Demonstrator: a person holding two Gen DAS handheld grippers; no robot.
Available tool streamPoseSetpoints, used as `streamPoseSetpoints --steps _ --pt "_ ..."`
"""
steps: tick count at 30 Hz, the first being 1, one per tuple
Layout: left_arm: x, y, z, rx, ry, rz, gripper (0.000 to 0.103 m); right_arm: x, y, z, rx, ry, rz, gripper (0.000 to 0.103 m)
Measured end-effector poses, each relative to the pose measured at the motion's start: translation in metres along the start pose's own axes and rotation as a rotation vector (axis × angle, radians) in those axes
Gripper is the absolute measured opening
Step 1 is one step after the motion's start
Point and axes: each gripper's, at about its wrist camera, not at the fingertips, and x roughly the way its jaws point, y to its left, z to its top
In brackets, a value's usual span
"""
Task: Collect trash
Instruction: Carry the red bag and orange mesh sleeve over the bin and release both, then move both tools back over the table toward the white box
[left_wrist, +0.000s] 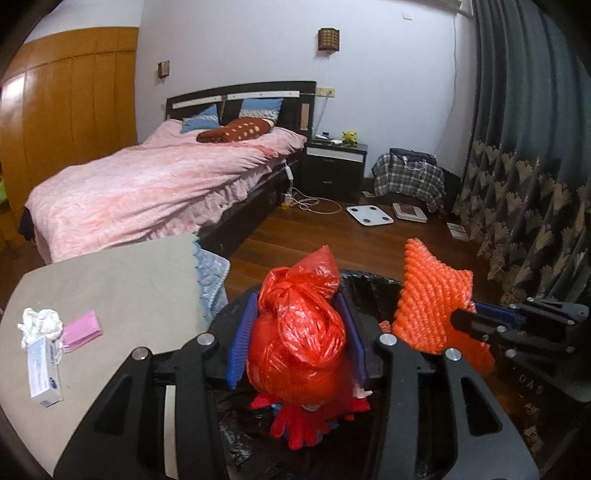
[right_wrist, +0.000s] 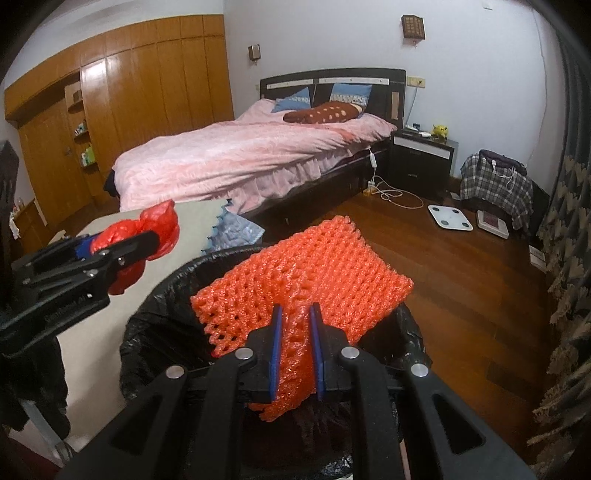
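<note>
A knotted red plastic bag (left_wrist: 295, 332) is clamped in the left gripper (left_wrist: 295, 336); an orange foam-net sleeve (right_wrist: 303, 280) is gripped by the right gripper (right_wrist: 295, 350) — both held over the black-lined bin's rim (right_wrist: 155, 317).

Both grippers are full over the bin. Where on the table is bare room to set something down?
Table: its near-left corner is crowded with a tissue wad, pink packet and small box. The beige top is bare beyond them, up to the far edge by the bed and right to the bin.

Crinkly plastic bag (left_wrist: 299, 332), foam netting (right_wrist: 303, 280), glossy wood floor (left_wrist: 332, 240)
</note>
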Motion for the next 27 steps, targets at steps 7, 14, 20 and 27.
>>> streamPoseSetpoints --steps 7,14,20,27 --pt "0.001 0.008 0.000 -0.010 0.022 -0.015 0.066 0.000 -0.004 -0.008 0.003 0.020 -0.029 0.046" --pt "-0.020 0.033 0.002 -0.045 -0.004 0.046 0.086 -0.016 0.005 0.000 -0.023 -0.041 -0.063 0.093" --pt "-0.053 0.065 -0.001 -0.057 -0.048 0.144 0.091 -0.021 0.024 0.013 0.012 -0.077 0.002 0.097" --pt "-0.091 0.115 -0.013 -0.098 -0.076 0.281 0.091 -0.011 0.073 0.027 -0.035 -0.100 0.073 0.097"
